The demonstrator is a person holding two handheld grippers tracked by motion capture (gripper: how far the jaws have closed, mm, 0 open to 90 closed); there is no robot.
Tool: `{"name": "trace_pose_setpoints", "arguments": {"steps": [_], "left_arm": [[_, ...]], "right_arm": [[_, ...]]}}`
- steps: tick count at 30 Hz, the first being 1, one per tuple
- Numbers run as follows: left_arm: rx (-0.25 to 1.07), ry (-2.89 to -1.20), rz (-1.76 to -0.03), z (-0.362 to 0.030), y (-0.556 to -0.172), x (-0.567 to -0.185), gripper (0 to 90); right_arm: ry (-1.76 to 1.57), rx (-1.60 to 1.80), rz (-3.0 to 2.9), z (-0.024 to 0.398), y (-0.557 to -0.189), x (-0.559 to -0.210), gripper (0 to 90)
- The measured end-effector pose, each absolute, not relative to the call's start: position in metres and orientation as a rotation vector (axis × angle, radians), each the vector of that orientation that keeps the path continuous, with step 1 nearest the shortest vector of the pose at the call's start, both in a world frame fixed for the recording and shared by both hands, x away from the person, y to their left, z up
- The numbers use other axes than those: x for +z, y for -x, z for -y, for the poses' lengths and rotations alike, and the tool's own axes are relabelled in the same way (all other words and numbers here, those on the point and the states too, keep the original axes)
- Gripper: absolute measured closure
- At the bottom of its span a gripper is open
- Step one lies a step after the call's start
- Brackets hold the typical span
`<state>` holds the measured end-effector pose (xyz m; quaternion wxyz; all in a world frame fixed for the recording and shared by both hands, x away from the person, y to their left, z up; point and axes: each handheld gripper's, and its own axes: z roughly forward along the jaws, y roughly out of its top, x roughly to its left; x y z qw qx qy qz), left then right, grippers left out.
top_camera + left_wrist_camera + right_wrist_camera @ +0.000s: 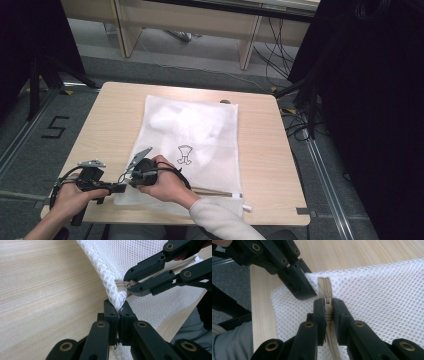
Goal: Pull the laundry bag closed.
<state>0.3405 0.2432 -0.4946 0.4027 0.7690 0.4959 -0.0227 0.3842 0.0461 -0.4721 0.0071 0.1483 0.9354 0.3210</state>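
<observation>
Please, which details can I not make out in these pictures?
- White mesh laundry bag, high view: white contents blurred behind mesh.
- Small black printed logo, high view: too small.
- Beige zipper, right gripper view: the right gripper covers its pull.
- Left gripper, left gripper view: pinched bag corner hidden.

Left tongs: jaws pressed together, aimed at the right pair | Right tongs: jaws clamped, tips just beside the left ones | Both forearms enter low in the high view, right wrist seemingly crossed inward.
</observation>
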Motion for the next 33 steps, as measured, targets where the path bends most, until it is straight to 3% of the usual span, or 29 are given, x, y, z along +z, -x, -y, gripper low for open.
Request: {"name": "trace_pose_setpoints", "arguments": {"steps": [33], "left_arm": [[-0.039, -1.929, -1.249, -0.2416, -0.3399, -0.4958, 86.5]], "right_arm": [[-0.438, 0.979, -2.932, -0.0397, -0.3834, -0.4736, 82.5]]}}
